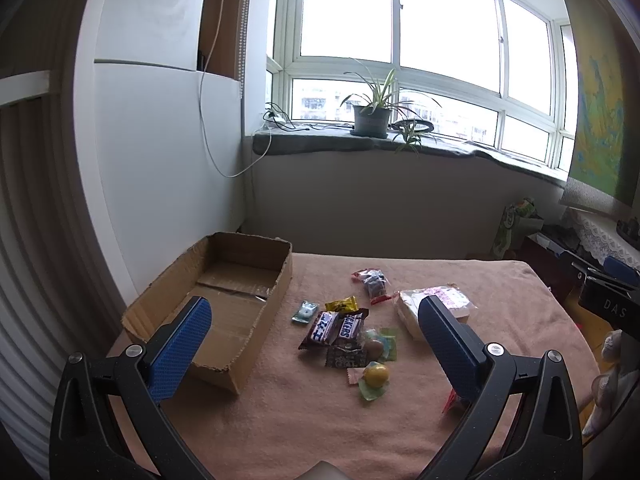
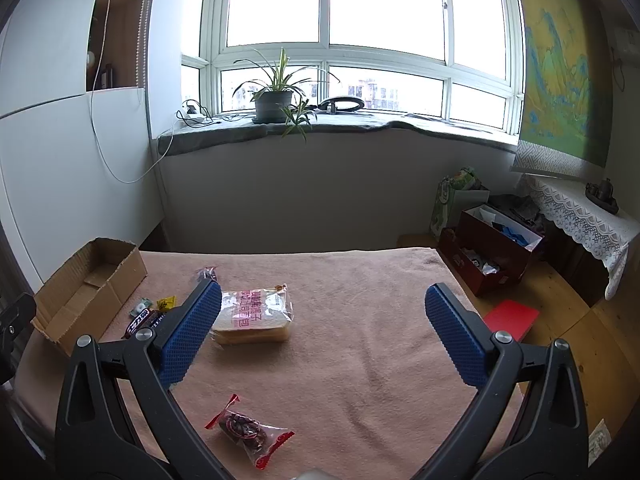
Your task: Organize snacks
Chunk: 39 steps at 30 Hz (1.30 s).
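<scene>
Left wrist view: the left gripper [image 1: 316,320] hovers above the desk [image 1: 500,312], which is covered by a pink cloth, with its blue-padded jaws spread wide and nothing between them. Behind the left jaw lies an open cardboard box [image 1: 224,300], partly hidden by that jaw. Between the jaws lies a loose cluster of snacks: two chocolate bars [image 1: 336,326] side by side, a yellow sweet [image 1: 341,304] and a pale blue sweet [image 1: 304,312] just beyond them, a round yellow candy [image 1: 375,376] nearest the camera, and a red-ended packet of dark fruit [image 1: 374,280] farthest away. A wrapped bread package [image 1: 408,304] lies partly behind the right jaw. Right wrist view: the right gripper [image 2: 323,308] likewise stands with its jaws wide apart and empty above the same cloth. The bread package [image 2: 256,314] lies just inside the left jaw, touching nothing else. A second red-ended packet [image 2: 248,432] lies between the jaws, close to the camera. The chocolate bars [image 2: 142,320] and the box [image 2: 88,284] lie outside the left jaw. A potted plant [image 2: 276,100] stands on the windowsill beyond the desk
</scene>
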Tool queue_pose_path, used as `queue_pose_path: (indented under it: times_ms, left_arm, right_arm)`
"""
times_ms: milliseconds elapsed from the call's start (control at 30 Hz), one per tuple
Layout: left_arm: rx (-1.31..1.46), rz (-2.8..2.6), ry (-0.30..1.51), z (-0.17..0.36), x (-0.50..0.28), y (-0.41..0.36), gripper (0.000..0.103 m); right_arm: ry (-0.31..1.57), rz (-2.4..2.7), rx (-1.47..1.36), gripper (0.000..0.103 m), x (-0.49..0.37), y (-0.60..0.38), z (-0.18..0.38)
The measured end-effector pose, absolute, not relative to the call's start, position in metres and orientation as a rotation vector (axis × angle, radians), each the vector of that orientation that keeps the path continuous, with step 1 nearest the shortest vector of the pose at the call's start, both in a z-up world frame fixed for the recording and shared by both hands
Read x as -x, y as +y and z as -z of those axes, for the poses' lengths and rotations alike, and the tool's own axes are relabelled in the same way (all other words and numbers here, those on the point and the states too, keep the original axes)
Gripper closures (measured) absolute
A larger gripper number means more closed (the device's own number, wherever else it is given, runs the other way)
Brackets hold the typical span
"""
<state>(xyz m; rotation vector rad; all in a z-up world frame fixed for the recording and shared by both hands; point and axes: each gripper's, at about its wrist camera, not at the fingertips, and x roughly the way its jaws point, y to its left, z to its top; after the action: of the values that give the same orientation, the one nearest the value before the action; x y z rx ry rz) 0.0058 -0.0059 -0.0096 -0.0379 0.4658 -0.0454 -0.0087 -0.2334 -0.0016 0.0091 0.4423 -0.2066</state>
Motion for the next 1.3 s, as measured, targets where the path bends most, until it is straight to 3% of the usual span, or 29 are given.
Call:
queue_pose_path:
  times_ms: [1300]
  left_arm:
    - [0.033,0.053,0.545,0.036,-0.019,-0.007,0.002]
  right_arm:
    - [0.52,0.156,-0.004,0.0,-0.007,-0.245,0.037]
